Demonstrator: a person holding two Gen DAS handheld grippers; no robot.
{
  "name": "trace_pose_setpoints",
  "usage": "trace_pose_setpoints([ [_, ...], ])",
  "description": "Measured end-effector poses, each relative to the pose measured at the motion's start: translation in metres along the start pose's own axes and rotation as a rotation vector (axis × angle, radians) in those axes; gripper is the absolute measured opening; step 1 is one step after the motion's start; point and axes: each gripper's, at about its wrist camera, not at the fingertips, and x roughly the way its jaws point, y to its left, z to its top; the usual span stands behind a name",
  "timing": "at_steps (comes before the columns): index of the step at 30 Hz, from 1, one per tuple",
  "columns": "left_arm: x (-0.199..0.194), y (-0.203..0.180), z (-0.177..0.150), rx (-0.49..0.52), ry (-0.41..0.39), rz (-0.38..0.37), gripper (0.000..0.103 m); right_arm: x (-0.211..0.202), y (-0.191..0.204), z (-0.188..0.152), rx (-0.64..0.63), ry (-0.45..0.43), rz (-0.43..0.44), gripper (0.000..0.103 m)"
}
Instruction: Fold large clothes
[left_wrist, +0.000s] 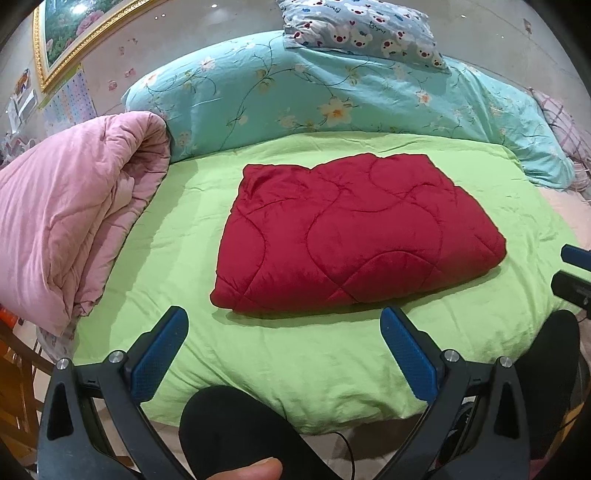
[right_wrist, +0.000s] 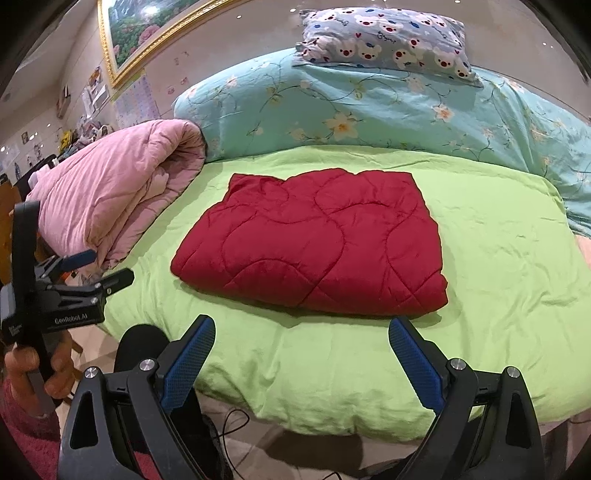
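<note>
A red quilted garment (left_wrist: 351, 232) lies folded into a thick rectangle in the middle of the green bed sheet (left_wrist: 177, 229); it also shows in the right wrist view (right_wrist: 314, 243). My left gripper (left_wrist: 284, 325) is open and empty, held above the bed's near edge, short of the garment. My right gripper (right_wrist: 301, 334) is open and empty, also just short of the garment's near edge. The left gripper shows side-on at the left of the right wrist view (right_wrist: 107, 267), open, and the right gripper's tips show at the right edge of the left wrist view (left_wrist: 574, 273).
A folded pink quilt (left_wrist: 66, 221) lies along the bed's left side. A turquoise floral duvet (left_wrist: 332, 92) and a bear-print pillow (left_wrist: 362, 29) are piled at the back. A cable (right_wrist: 232, 424) trails on the floor below the bed's near edge.
</note>
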Motion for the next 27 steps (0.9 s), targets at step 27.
trace_pose_setpoints([
  [27, 0.013, -0.009, 0.016, 0.034, 0.005, -0.008, 0.103, 0.024, -0.002, 0.017, -0.006, 0.018, 0.003, 0.096],
])
